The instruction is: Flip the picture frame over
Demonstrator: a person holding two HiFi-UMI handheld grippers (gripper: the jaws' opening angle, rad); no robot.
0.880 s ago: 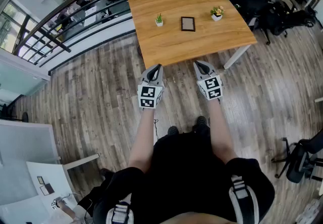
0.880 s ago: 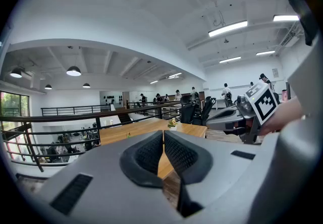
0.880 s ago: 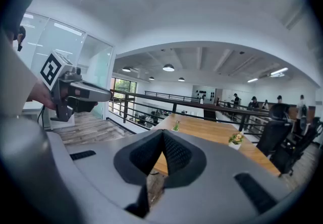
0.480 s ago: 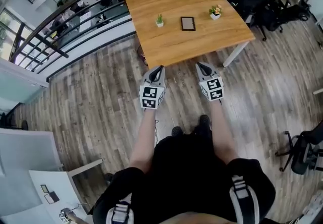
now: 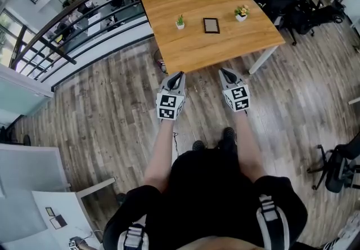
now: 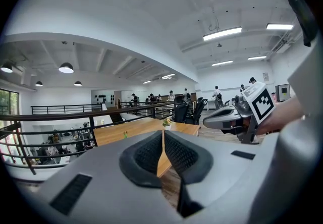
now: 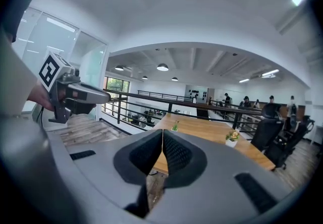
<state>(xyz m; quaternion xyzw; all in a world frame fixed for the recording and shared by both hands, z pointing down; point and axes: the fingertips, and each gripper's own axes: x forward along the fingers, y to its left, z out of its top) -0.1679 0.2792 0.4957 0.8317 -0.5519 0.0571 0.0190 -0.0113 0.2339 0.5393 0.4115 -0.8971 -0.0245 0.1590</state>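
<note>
A small dark-rimmed picture frame [image 5: 211,25] lies flat in the middle of the wooden table [image 5: 191,49]. Both grippers hang over the floor just short of the table's near edge, well apart from the frame. The left gripper [image 5: 178,77] is shut with nothing in it, its pads [image 6: 151,152] pressed together. The right gripper [image 5: 224,73] is likewise shut and empty, with its pads [image 7: 176,153] meeting. The frame does not show in either gripper view.
A little green plant [image 5: 180,21] stands left of the frame and a flowering pot [image 5: 242,13] to its right. A black railing [image 5: 84,23] runs behind the table on the left. Office chairs [image 5: 298,9] crowd the right side. Wood plank floor [image 5: 101,108] lies underfoot.
The view has shifted slightly, with the table a touch closer. Both grippers keep their places, shut, side by side before the table edge.
</note>
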